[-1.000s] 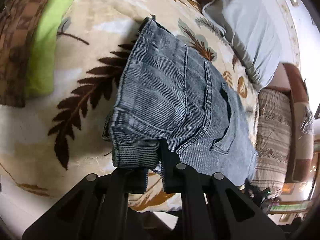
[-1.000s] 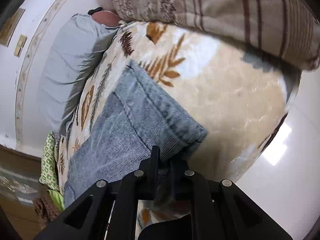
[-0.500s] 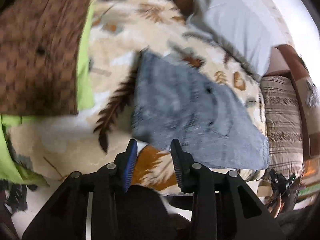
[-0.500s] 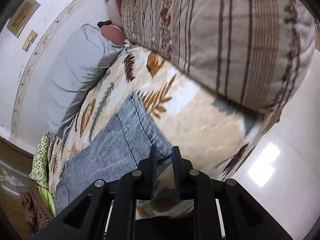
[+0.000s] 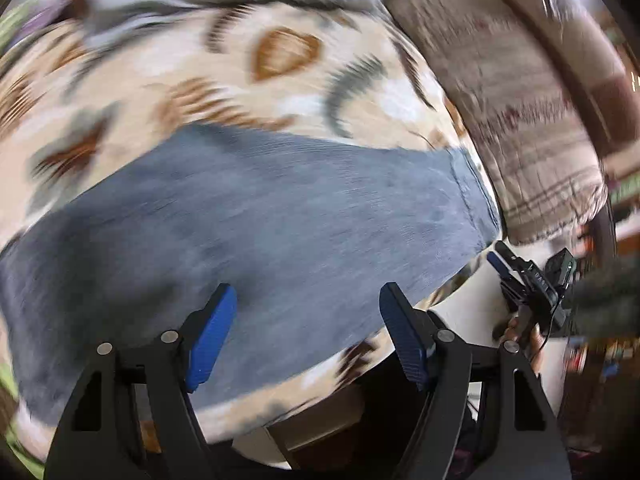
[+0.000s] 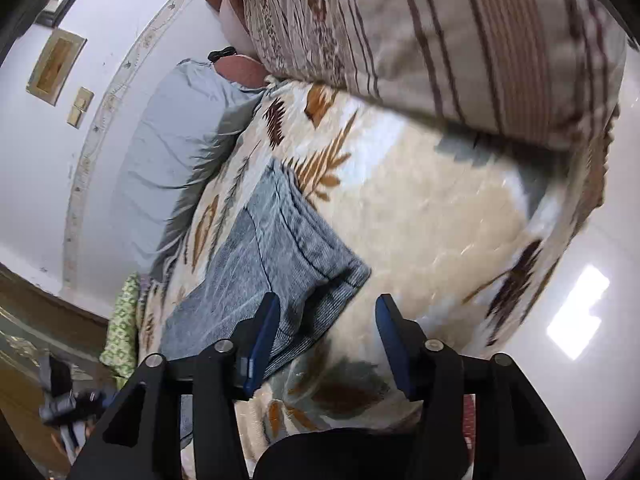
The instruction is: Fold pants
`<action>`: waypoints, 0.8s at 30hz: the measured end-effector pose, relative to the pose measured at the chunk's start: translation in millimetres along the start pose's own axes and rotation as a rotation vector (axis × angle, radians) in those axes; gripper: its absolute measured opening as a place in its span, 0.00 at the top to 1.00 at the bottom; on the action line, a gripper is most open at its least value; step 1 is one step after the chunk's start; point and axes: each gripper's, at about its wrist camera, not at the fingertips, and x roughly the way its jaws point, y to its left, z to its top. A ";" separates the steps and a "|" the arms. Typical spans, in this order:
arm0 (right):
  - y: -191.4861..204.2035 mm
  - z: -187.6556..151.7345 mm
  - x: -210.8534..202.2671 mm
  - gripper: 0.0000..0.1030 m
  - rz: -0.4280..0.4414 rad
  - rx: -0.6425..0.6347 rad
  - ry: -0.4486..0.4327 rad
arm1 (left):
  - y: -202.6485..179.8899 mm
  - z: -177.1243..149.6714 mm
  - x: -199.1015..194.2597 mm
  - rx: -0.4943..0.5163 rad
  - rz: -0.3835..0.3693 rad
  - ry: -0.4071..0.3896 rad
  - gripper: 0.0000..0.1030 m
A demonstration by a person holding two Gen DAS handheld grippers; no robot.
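Observation:
The blue-grey jeans (image 5: 280,220) lie folded flat on a cream blanket with leaf prints (image 5: 280,92). My left gripper (image 5: 308,292) hovers over their near edge. Its blue pads stand wide apart and its jaws are opening, with nothing pinched between them. This view is blurred by motion. In the right wrist view the jeans (image 6: 272,256) end in a folded corner. My right gripper (image 6: 328,301) is just in front of that corner, jaws opening, pads off the cloth. The right gripper (image 5: 502,254) also shows at the bed's edge, held by a hand.
A striped brown quilt (image 6: 440,40) is piled at the bed's far end, close to the jeans' corner. A grey pillow (image 6: 172,168) lies against the white wall. A green patterned cloth (image 6: 124,320) sits beyond the jeans. Shiny floor (image 6: 580,320) borders the bed.
Both grippers let go of the jeans and opened. The left one swung fast and rolled, so the jeans now run across its view. The right one backed off slightly from the corner.

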 end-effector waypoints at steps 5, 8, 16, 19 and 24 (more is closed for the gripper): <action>-9.6 -1.9 15.8 0.45 0.072 0.019 0.014 | -77.8 56.4 52.0 0.146 0.013 0.109 0.28; -13.5 -2.5 18.7 0.40 0.127 0.020 0.006 | -119.6 81.8 74.9 0.245 0.020 0.154 0.28; -19.1 -6.5 22.4 0.39 0.203 0.027 -0.010 | -205.2 140.0 144.7 0.420 0.001 0.295 0.28; -18.6 -6.9 24.7 0.39 0.218 0.036 -0.008 | -222.0 150.9 162.9 0.472 0.026 0.313 0.28; -19.6 -6.2 26.4 0.39 0.238 0.054 0.008 | -239.3 168.7 190.0 0.522 0.014 0.358 0.28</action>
